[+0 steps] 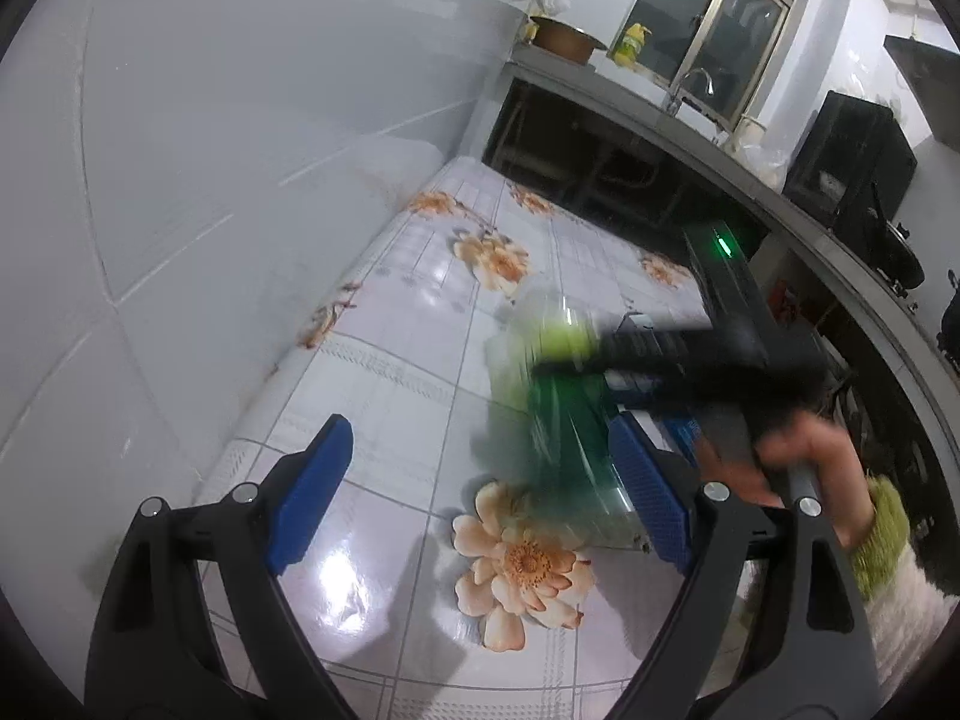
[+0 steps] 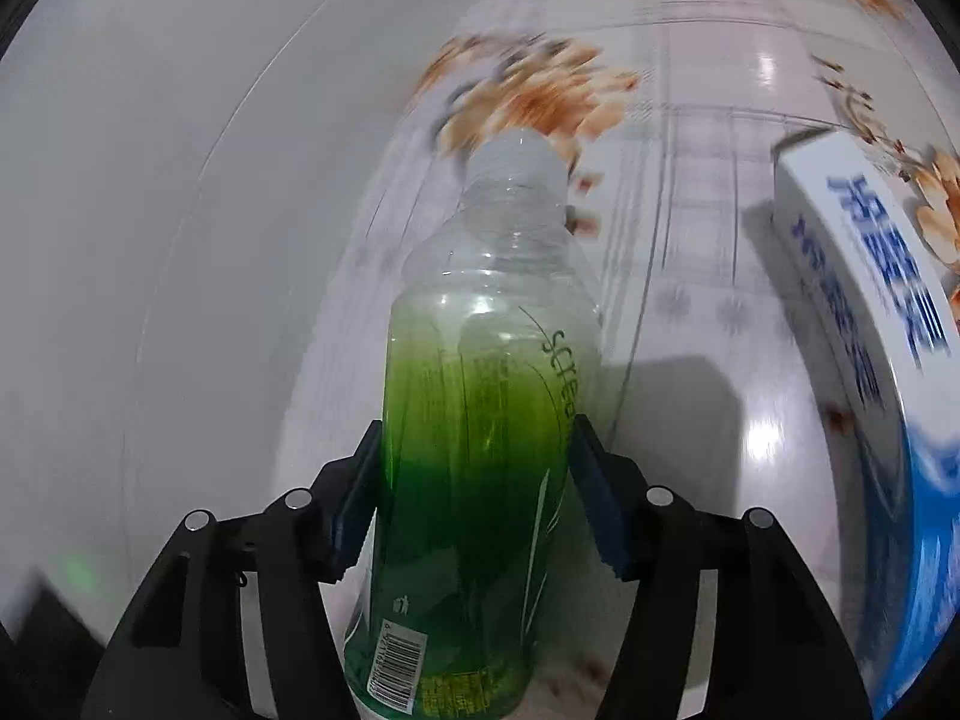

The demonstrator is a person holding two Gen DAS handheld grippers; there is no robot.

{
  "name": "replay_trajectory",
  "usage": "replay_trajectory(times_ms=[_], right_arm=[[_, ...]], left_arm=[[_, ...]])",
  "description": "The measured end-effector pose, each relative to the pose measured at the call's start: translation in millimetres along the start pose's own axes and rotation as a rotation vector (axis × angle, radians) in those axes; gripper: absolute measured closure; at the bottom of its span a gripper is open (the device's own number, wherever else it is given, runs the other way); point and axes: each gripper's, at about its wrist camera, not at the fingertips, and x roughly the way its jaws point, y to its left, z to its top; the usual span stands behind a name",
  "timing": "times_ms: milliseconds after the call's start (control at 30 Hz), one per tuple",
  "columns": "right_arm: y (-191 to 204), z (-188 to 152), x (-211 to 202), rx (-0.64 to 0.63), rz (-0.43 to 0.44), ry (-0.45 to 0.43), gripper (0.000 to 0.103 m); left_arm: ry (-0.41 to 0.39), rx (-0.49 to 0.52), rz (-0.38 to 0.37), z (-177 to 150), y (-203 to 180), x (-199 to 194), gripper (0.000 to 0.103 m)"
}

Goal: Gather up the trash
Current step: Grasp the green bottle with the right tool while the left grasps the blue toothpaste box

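Note:
An empty plastic bottle with a green label [image 2: 480,420] is clamped between the blue pads of my right gripper [image 2: 474,498], its white cap pointing away from the camera. In the left wrist view the same bottle [image 1: 558,408] appears motion-blurred above the floral table, held by the right gripper [image 1: 576,369], which reaches in from the right. My left gripper [image 1: 486,480] is open and empty, low over the table, with its right pad [image 1: 648,492] close beside the bottle. A white and blue box [image 2: 870,324] lies on the table to the right of the bottle.
The table [image 1: 420,324] has a glossy floral cloth and stands against a white tiled wall [image 1: 210,150]. A counter with a sink [image 1: 690,102], a yellow bottle [image 1: 630,45] and a black appliance [image 1: 852,168] runs along the far right. A person's hand [image 1: 804,450] holds the right gripper.

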Motion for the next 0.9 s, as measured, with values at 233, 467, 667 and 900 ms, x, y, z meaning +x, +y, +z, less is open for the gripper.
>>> replay_trajectory(times_ms=[233,467,667,900], right_arm=[[-7,-108,-44,-0.179,-0.012,0.080,0.045],[-47,-203,-111,-0.131,-0.108,0.051,0.045],[-87,-244,-157,0.003,-0.213,-0.021,0.045],[-132,-253,-194,0.156,-0.325,-0.153,0.046]], left_arm=[[0.073,0.006,-0.074,2,-26,26,0.020],[0.251,-0.007,-0.248,10,-83,95,0.020],[0.389,-0.025,-0.275,13,-148,170,0.020],[0.402,0.119,-0.090,6,-198,221,0.025]])
